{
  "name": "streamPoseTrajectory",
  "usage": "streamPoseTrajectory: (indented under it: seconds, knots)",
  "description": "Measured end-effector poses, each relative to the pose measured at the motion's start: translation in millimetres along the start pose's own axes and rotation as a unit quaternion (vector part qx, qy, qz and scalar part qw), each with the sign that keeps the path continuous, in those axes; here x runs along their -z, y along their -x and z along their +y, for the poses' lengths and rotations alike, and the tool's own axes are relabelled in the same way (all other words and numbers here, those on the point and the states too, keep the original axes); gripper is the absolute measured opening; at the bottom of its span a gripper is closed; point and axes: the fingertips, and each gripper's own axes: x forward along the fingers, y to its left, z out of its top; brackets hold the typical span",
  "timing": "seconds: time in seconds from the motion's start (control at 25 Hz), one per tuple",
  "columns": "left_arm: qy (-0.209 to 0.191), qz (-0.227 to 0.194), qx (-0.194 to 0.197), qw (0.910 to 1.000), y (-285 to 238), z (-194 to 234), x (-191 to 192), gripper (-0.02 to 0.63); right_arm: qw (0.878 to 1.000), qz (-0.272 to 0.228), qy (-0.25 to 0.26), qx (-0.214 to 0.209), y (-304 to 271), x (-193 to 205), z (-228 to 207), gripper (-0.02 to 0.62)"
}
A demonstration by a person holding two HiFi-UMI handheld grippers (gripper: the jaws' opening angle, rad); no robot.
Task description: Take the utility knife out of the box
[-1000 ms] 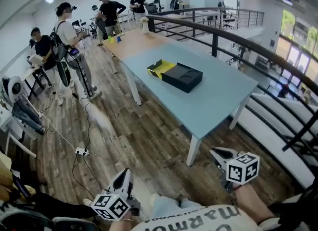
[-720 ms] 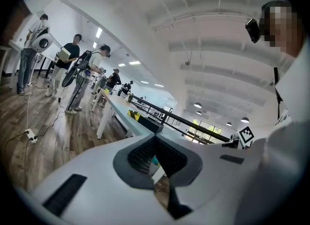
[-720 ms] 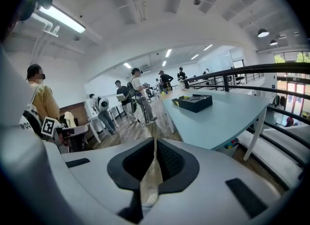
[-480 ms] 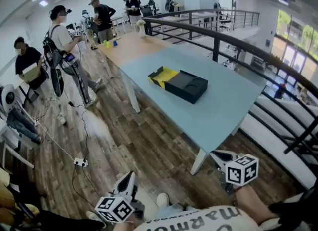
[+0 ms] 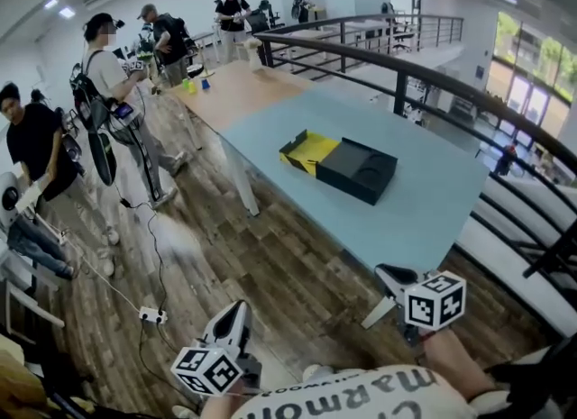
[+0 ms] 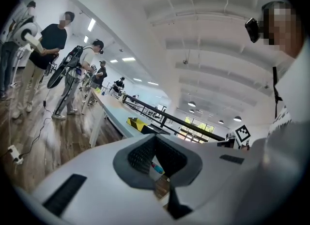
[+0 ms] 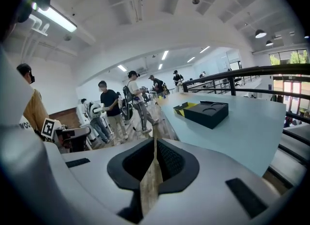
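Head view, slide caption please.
Empty left hand-held gripper and right hand-held gripper before a pale blue table with an open black-and-yellow box.

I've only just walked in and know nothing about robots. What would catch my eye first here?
Probably the black-and-yellow box lying on the long pale blue table ahead. Next, low in the head view, the left hand-held gripper and right hand-held gripper, each carrying a cube of square markers. Several people stand at the far left.

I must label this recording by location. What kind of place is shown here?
Probably an open-plan workshop or lab on an upper level: a long blue table, a black railing over a lower floor, and several people with equipment.
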Motion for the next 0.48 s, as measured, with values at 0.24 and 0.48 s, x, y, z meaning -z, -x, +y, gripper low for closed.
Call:
streamPoseTrajectory:
  seconds: [0.24,0.48]
  knots:
    - [-0.005,0.014,0.027,0.9995,-32,28,-13,0.002,1.000,0.000,-0.004,0.002,-49,-10,4,0.043]
    - [0.013,0.026,0.029,0.9992,-56,52,-13,0.002,1.000,0.024,-0.006,0.009,-80,-8,-1,0.043]
